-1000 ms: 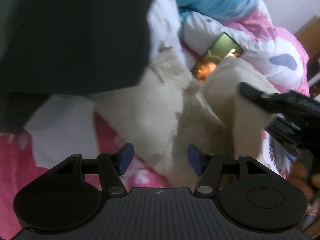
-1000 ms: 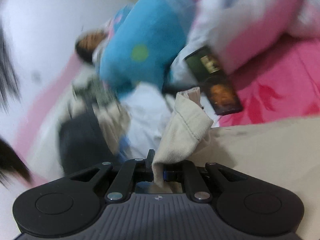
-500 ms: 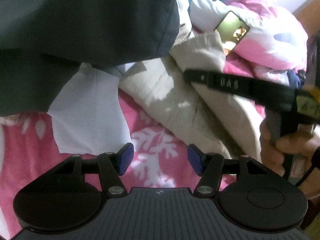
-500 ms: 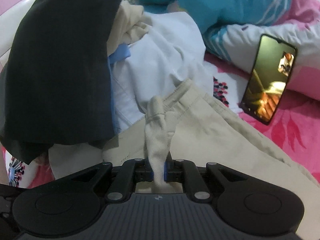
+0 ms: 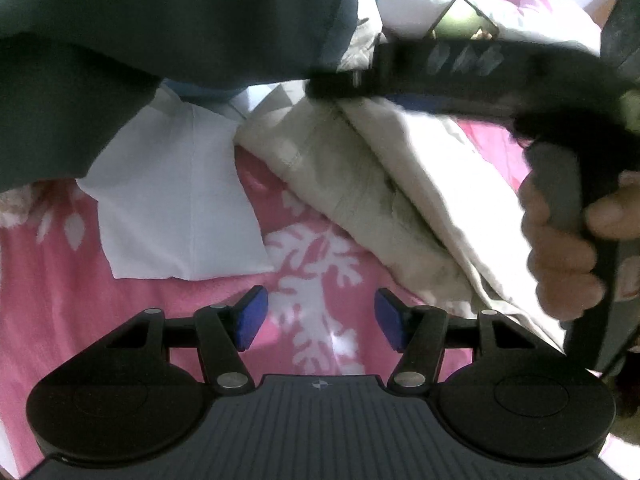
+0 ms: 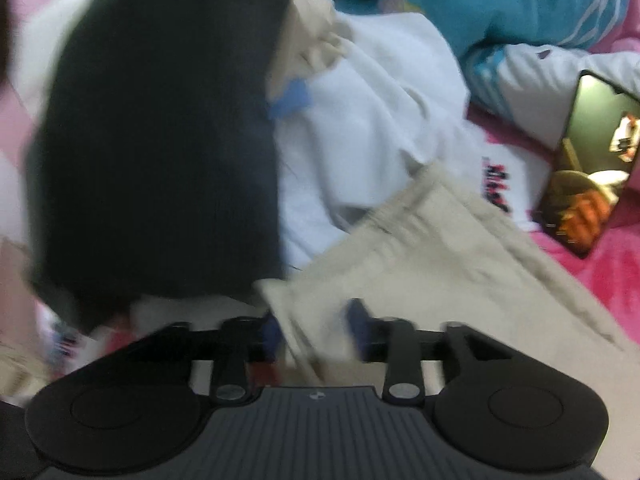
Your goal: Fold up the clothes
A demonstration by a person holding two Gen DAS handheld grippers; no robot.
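Mid-fold, by the look of it: beige trousers [image 5: 384, 184] draped slantwise on the pink bed [image 5: 312, 264]. Left tool [image 5: 318, 316] wide open, empty, over bare sheet. Right tool [image 6: 316, 330] parted, blurred, beige cloth between the pads; grip uncertain. Next: smoothing and squaring the fold. Counted: one trousers, one dark garment [image 6: 160, 140], one white [image 5: 176, 216], one phone [image 6: 588, 168].

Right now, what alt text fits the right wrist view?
The right gripper has its jaws apart around a beige garment lying on a pink bed cover. A dark garment lies left, white clothes behind, a lit phone right. The picture is blurred.
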